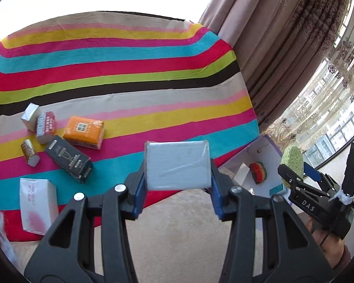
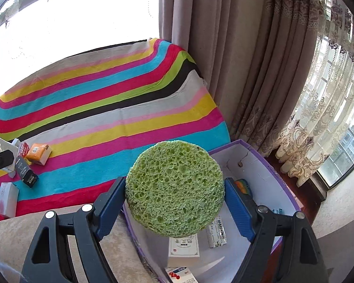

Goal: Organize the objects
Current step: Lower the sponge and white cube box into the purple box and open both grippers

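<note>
Sponge [image 2: 174, 188] — round, flat face camera-ward — clamped edgewise above purple-rimmed box [image 2: 283, 179].

a home living room was shown: heavy patterned curtains [image 2: 236, 59] and lace sheers [image 2: 318, 141] were hung at large windows [image 2: 346, 155], and a striped blanket [image 1: 120, 70] was spread over beige upholstery [image 1: 177, 231].

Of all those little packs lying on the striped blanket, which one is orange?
The orange pack with a printed code square, right of the red-and-silver pack and above the long black box; no other is orange.
</note>
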Available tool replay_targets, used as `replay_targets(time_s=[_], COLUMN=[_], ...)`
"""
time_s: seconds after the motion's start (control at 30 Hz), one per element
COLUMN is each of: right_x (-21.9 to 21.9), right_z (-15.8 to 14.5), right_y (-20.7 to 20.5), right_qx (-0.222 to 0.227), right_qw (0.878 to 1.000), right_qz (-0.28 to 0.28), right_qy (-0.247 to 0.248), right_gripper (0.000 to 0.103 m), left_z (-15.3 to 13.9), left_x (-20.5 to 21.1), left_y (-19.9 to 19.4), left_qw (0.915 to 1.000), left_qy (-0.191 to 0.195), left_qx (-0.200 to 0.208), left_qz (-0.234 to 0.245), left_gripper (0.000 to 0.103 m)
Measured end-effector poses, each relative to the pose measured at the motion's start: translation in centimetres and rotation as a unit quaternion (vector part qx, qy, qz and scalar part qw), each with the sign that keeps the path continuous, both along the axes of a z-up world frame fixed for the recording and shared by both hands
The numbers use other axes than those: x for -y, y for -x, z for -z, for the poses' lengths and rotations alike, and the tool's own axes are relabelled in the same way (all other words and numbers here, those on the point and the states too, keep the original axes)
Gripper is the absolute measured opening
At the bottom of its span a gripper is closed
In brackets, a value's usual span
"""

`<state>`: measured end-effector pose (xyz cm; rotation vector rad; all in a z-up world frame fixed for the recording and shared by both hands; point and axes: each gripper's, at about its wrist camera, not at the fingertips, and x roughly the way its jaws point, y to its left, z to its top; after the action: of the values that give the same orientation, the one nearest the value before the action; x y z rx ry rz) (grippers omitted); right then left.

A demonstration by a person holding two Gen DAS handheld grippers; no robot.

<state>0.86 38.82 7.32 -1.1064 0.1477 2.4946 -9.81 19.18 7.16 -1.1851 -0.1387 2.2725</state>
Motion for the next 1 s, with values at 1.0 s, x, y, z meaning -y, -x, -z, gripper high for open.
replay_targets(time_s=[1.0], right_x=[-11.6], right_z=[8.3], right_y=[-5.4], right_qx=[0.039], right_qw=[0.987], right_qz=[0.11], right_qy=[0.112], right_gripper=[0.092], left_z=[4.2], left_x=[-16.3], left_y=[-3.9], left_qw=[0.9806], left_qy=[0.048], left_qx=[0.059], left_qz=[0.181], left_gripper=[0.072])
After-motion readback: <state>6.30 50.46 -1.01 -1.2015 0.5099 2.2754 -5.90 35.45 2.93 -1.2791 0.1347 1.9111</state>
